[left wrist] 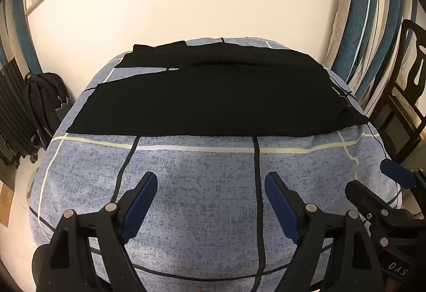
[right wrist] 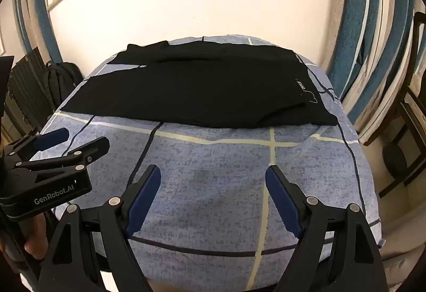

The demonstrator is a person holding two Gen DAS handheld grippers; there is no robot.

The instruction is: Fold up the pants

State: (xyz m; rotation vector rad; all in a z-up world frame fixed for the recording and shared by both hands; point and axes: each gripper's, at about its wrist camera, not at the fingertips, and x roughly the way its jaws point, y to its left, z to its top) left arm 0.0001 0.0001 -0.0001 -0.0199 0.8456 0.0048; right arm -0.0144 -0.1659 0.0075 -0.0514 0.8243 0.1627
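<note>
Black pants (left wrist: pixel 207 97) lie flat across the far half of the bed, waistband at the right, legs running left; in the right wrist view the same pants (right wrist: pixel 197 90) show small white lettering near the waist. My left gripper (left wrist: pixel 210 177) hovers open over bare bedcover, well short of the pants' near edge, nothing between its blue pads. My right gripper (right wrist: pixel 213 172) is open too, above the cover and short of the pants. Each gripper appears in the other's view: the right gripper (left wrist: pixel 372 180) at the right edge, the left gripper (right wrist: pixel 85 140) at the left.
The bed (left wrist: pixel 202 185) has a blue mottled cover with dark and pale lines. A black backpack (left wrist: pixel 45 100) and a dark suitcase stand on the floor at the left. A dark wooden chair (left wrist: pixel 407 95) stands at the right by striped curtains (left wrist: pixel 367 12). A pale wall lies behind.
</note>
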